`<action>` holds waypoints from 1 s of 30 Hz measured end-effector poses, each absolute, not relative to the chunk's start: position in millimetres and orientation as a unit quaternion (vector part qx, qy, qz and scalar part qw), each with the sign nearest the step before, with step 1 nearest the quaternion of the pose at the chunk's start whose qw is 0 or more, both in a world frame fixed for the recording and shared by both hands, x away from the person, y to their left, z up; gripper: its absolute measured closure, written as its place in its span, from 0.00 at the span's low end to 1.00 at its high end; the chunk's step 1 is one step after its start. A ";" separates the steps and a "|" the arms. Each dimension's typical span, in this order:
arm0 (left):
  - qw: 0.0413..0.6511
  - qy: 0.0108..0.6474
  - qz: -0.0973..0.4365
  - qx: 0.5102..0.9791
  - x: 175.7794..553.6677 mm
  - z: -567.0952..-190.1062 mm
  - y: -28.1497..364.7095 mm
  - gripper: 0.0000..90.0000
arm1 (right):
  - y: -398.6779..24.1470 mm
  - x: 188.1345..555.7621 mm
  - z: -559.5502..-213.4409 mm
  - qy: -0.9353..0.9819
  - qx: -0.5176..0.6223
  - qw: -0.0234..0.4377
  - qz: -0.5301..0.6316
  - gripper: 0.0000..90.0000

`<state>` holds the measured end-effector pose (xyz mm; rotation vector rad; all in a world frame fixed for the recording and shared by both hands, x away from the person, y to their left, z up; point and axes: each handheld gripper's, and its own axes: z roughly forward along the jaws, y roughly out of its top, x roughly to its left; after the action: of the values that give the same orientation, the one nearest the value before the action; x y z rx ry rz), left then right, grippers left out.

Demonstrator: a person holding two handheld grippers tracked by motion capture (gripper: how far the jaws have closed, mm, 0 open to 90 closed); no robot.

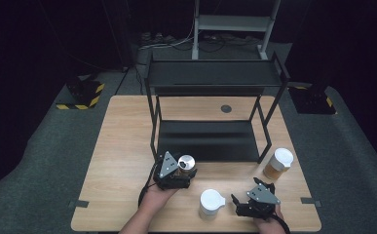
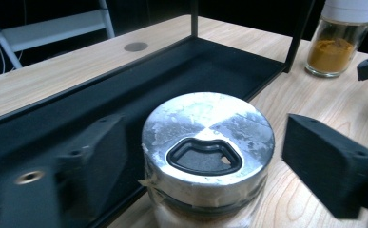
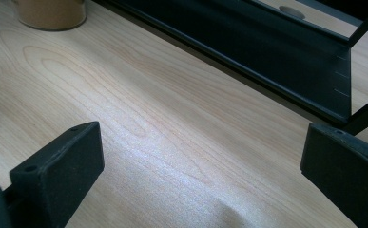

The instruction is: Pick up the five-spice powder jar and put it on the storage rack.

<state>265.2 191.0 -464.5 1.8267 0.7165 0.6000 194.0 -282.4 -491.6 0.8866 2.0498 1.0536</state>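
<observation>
Beside the black metal shelf rack, a silver-lidded glass jar.
Left gripper jaws flank it, gaps visible, unclamped; right gripper jaws apart over wood table.

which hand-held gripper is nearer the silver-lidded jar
Left. The left hand-held gripper has the silver-lidded jar between its jaws; the right hand-held gripper sits off to the jar's right, nearer the table's front edge.

Wide-apart black fingers over bare wooden table, black rack beyond.
</observation>
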 end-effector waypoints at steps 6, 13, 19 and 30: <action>0.516 0.299 0.249 0.763 266.5 -467.0 187.9 0.30 | -282.2 194.0 -491.4 0.785 0.337 0.330 0.402 0.00; 0.530 0.306 0.248 0.751 265.1 -474.1 191.9 0.38 | -281.9 194.2 -491.2 0.786 0.336 0.330 0.401 0.00; 0.540 0.310 0.252 0.741 262.6 -479.6 192.0 0.39 | -282.2 194.8 -490.9 0.787 0.336 0.328 0.401 0.00; 0.535 0.310 0.253 0.744 262.5 -476.6 189.9 0.39 | -282.1 195.0 -490.8 0.788 0.334 0.328 0.400 0.00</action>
<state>262.5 189.9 -476.6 1.7734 0.7397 0.6020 195.0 -282.1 -490.8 0.8753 2.0626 1.0484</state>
